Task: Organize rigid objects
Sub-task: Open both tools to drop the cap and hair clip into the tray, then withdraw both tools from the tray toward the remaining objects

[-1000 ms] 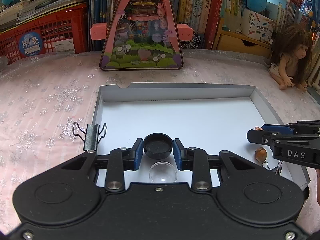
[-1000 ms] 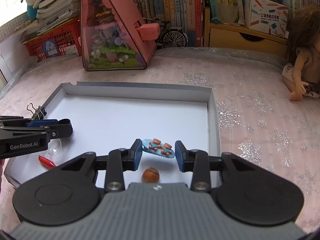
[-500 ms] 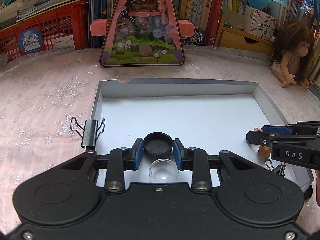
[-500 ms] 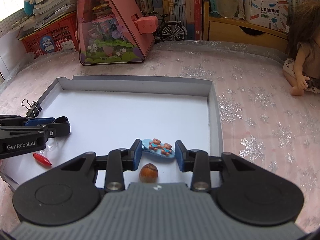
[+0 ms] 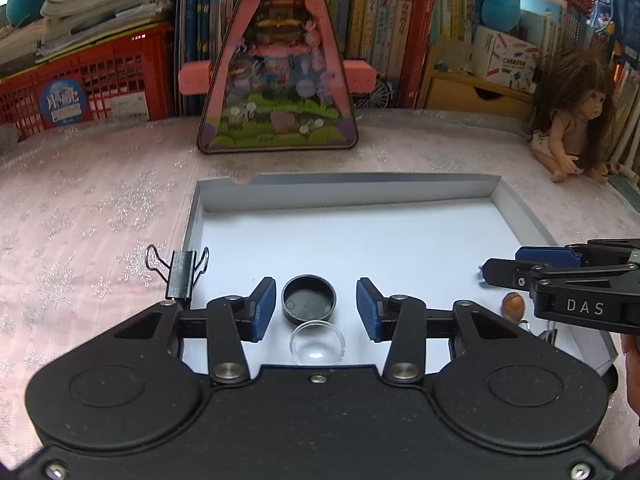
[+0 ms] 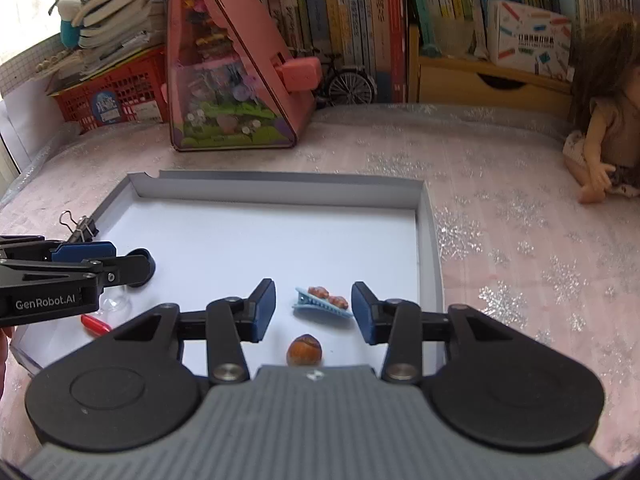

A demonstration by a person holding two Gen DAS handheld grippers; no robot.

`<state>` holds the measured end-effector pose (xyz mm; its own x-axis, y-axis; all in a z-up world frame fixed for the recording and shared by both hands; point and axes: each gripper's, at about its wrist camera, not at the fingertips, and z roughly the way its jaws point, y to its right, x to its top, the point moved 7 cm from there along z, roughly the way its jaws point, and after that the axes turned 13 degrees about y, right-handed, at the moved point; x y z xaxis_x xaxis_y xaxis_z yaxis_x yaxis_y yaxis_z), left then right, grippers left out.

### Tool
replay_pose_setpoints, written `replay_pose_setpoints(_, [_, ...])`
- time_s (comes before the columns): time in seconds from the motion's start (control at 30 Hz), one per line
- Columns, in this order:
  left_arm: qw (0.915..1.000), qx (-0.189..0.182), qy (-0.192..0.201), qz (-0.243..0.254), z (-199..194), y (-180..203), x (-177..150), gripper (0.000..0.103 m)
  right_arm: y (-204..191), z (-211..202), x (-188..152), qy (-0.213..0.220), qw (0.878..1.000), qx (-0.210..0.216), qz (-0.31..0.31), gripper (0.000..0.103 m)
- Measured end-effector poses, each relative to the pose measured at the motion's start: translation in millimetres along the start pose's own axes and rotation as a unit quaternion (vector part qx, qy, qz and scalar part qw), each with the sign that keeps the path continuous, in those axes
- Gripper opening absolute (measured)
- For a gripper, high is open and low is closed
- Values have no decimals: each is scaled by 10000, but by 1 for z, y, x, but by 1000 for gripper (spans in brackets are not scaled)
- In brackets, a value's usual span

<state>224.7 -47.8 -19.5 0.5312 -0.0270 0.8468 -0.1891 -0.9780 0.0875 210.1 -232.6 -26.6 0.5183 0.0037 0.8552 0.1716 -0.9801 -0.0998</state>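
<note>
A shallow white box lid point(image 5: 400, 188) point(image 6: 280, 180) lies on the pink cloth. My left gripper point(image 5: 316, 306) is open, its pads on either side of a black round cap point(image 5: 308, 298) that rests in the lid; a clear dome point(image 5: 317, 342) lies just behind the cap. My right gripper point(image 6: 313, 306) is open around a blue hair clip point(image 6: 322, 302) with small bears, which rests on the lid. A brown hazelnut point(image 6: 304, 350) point(image 5: 513, 305) lies near the clip. A red capsule point(image 6: 94, 324) lies at the lid's left front.
A black binder clip point(image 5: 180, 272) point(image 6: 82, 226) sits at the lid's left rim. A pink triangular toy house point(image 5: 276, 80) stands behind the lid, with a red basket point(image 5: 80, 88), books and a doll point(image 5: 572, 120) along the back and right.
Both grippers have opened. The black cap and the blue hair clip now rest free in the lid between the spread pads.
</note>
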Motion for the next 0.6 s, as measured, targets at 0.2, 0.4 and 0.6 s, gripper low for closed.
replay_pose_setpoints(0.2, [9990,-150,402,155,-27,11,3,57,-10,-22,2,400,9985,-55,-366,69])
replay_pose_setpoints(0.4, [9948,-314,843,479,-62,27,-2,67,-21,-52,-1,782,9951,51,-606,76])
replay_pose_setpoints(0.6, [9903,-492,1130,647,-93,36,-14,70,-31,-80,-8,1112,9906,153,-783,80])
